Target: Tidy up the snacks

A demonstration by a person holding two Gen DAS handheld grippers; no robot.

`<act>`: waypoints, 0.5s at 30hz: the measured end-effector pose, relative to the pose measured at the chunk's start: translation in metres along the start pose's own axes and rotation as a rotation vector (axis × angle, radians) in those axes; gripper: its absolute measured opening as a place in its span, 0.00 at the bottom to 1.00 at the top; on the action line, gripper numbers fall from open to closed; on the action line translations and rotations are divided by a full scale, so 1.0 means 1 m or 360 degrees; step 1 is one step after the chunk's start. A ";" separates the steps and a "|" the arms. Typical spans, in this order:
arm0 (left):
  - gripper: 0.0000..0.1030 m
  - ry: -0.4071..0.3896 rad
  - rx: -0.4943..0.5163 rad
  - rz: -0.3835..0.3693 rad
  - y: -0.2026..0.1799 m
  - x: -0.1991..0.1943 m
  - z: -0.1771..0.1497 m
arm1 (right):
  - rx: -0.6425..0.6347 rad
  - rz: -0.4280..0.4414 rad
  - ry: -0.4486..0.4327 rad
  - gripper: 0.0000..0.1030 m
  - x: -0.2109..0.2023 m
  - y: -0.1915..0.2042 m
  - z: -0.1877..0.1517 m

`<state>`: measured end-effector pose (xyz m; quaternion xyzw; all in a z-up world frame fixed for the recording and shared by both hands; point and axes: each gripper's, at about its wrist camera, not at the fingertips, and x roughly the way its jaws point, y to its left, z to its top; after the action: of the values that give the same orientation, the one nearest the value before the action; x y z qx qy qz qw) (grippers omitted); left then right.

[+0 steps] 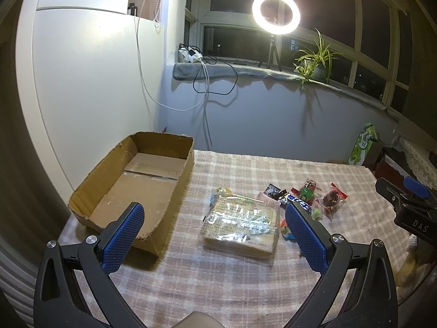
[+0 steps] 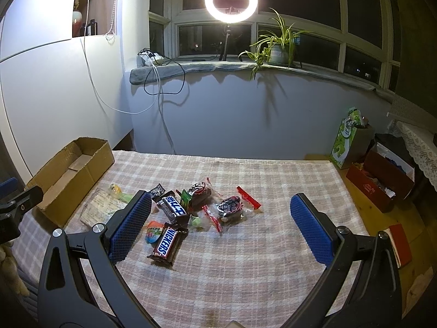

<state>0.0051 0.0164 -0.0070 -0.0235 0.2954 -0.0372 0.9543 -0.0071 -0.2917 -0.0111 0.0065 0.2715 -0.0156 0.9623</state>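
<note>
An open cardboard box (image 1: 153,175) (image 2: 79,161) sits at the table's left, nothing inside it. A flat clear-wrapped biscuit pack (image 1: 241,222) (image 2: 102,207) lies beside it. Right of that is a loose heap of snacks: a Snickers bar (image 2: 166,243), a second dark bar (image 2: 174,207) (image 1: 296,202), and red-edged clear packets (image 2: 229,206) (image 1: 330,198). My left gripper (image 1: 214,211) stands open above the biscuit pack, holding nothing. My right gripper (image 2: 221,202) stands open over the heap, holding nothing.
A checked cloth (image 2: 245,259) covers the table. Behind it are a wall, a windowsill with a ring light (image 2: 230,1), a potted plant (image 2: 278,52) and dangling cables. A green bag (image 2: 345,142) and boxes stand on the floor at right.
</note>
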 end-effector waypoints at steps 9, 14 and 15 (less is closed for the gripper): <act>0.99 0.0004 0.0005 0.0000 0.000 0.002 0.000 | -0.0015 0.0027 0.0011 1.00 0.002 0.002 0.000; 0.99 0.0032 0.0003 -0.0020 -0.001 0.003 -0.002 | -0.0017 0.0038 0.0016 1.00 0.003 0.003 -0.001; 0.99 0.0034 -0.0001 -0.0023 -0.001 0.003 -0.002 | -0.0019 0.0043 0.0017 1.00 0.003 0.004 -0.001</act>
<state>0.0063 0.0147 -0.0097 -0.0255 0.3053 -0.0444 0.9509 -0.0050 -0.2882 -0.0136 0.0044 0.2765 -0.0010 0.9610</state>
